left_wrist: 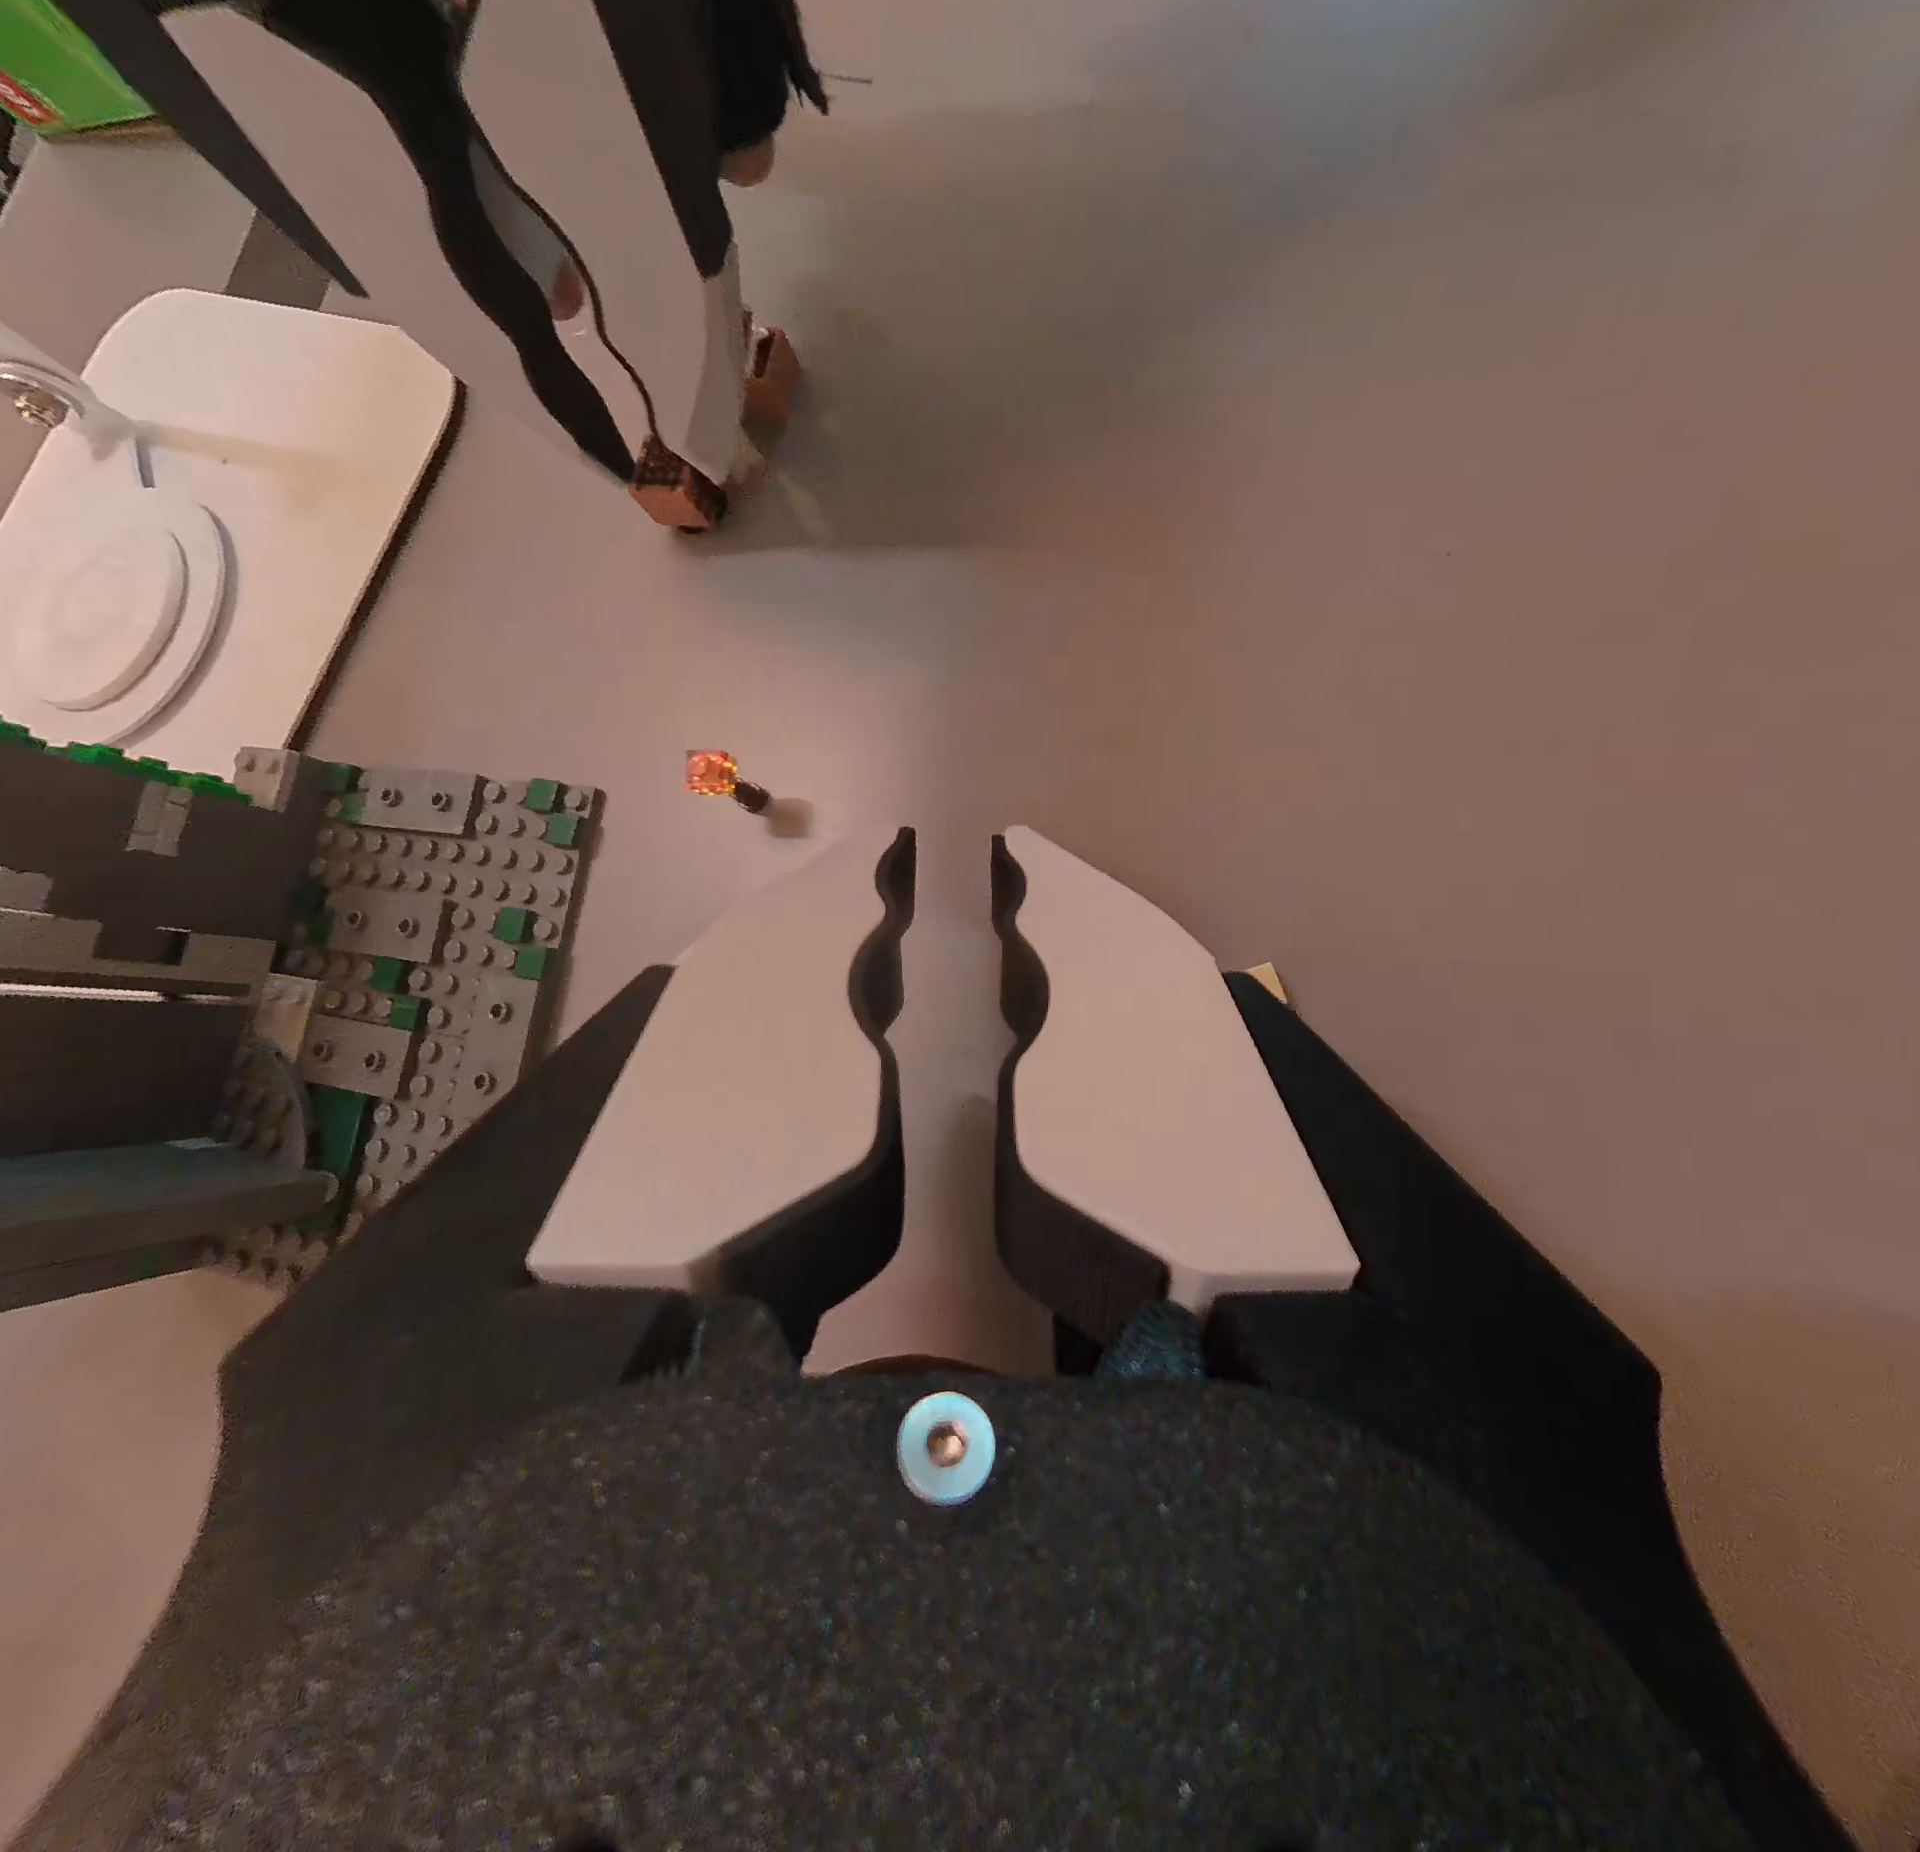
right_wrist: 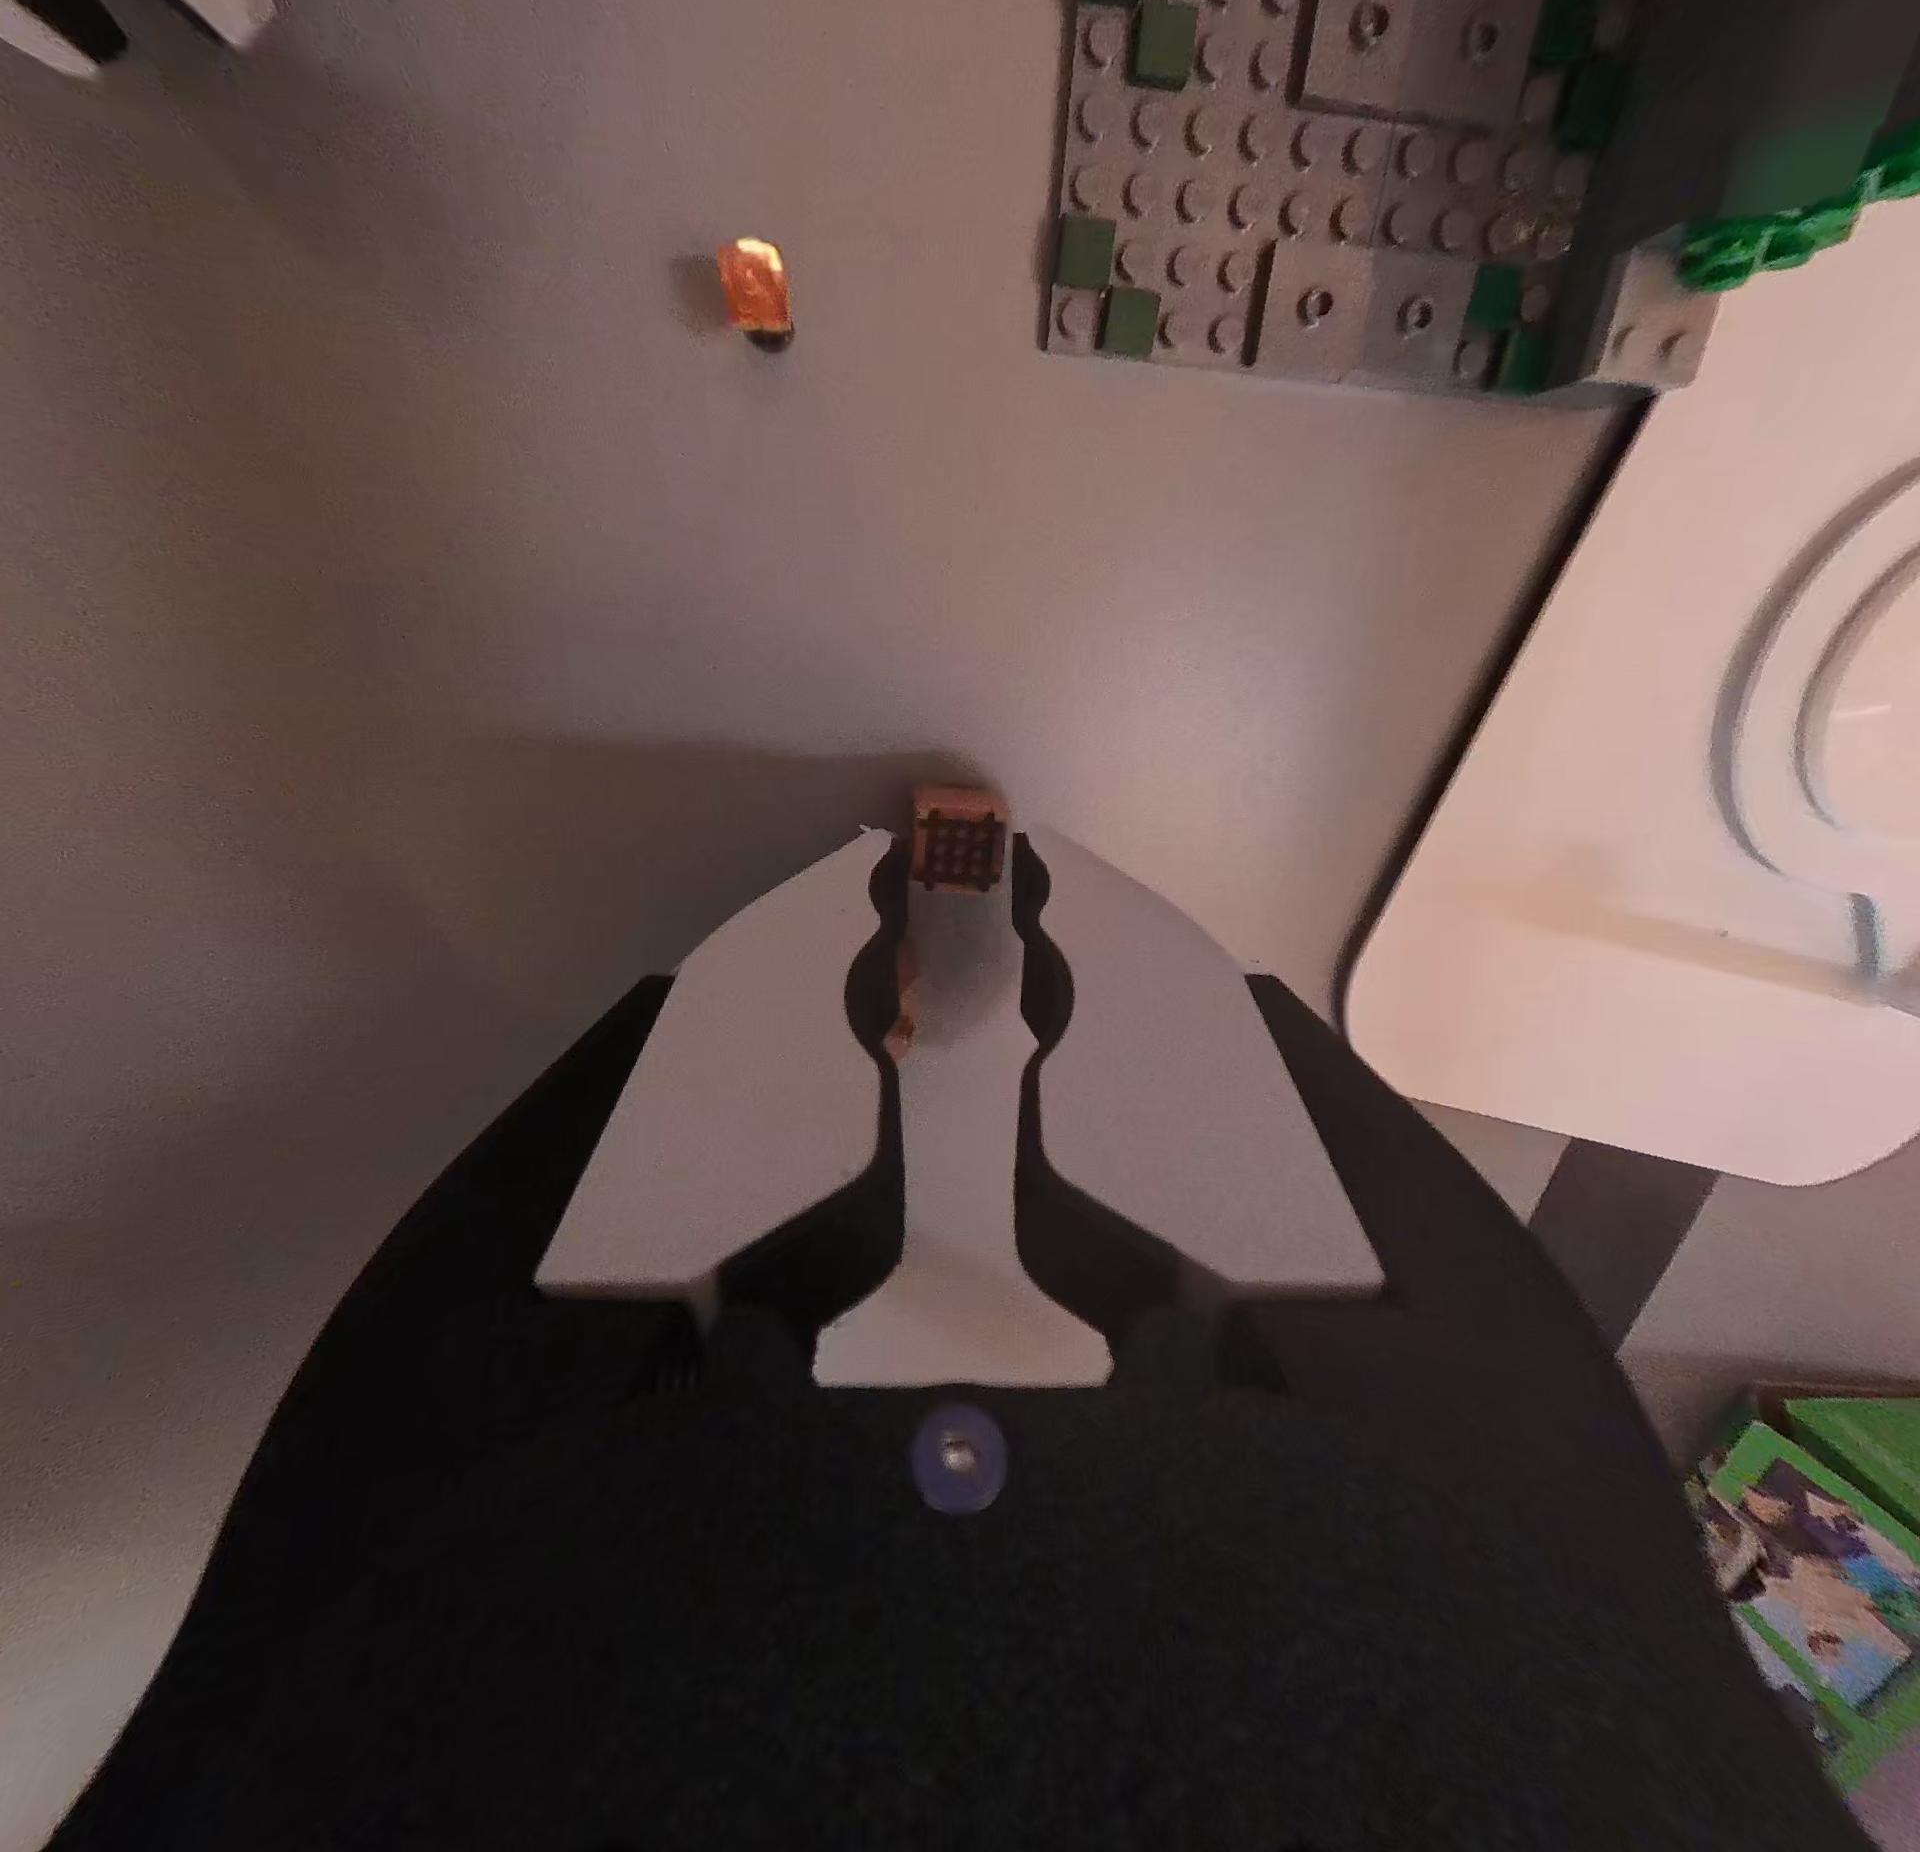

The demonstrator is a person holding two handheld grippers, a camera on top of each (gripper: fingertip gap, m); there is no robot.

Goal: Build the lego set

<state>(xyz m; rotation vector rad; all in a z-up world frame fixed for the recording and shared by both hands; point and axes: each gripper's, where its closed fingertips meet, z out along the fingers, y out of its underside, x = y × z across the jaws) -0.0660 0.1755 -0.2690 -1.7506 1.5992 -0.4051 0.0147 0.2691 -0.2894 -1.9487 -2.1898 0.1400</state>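
Tan and square, with a dark grid printed on one face, the small brick (right_wrist: 958, 850) sits right at the tips of the right gripper (right_wrist: 951, 846), pinched between its two white fingers and low over the pale table (right_wrist: 416, 607). From the left wrist view the same brick (left_wrist: 677, 488) shows at the far gripper's tips, close to the tabletop, with a second tan piece (left_wrist: 771, 381) just behind the farther finger; whether that one is touching anything I cannot tell.

Nearer, the left gripper (left_wrist: 954, 852) hovers with its jaws parted by a narrow gap and nothing between them. A small translucent orange piece on a dark stub (left_wrist: 725, 779) lies on the table just ahead and to the left of those tips, apart from them.

Grey studded baseplate with green tiles, the lego build (left_wrist: 436, 919) stands to the left of the left gripper, and a white tray (left_wrist: 260, 514) lies beyond it. A green box (left_wrist: 52, 67) sits in the far corner
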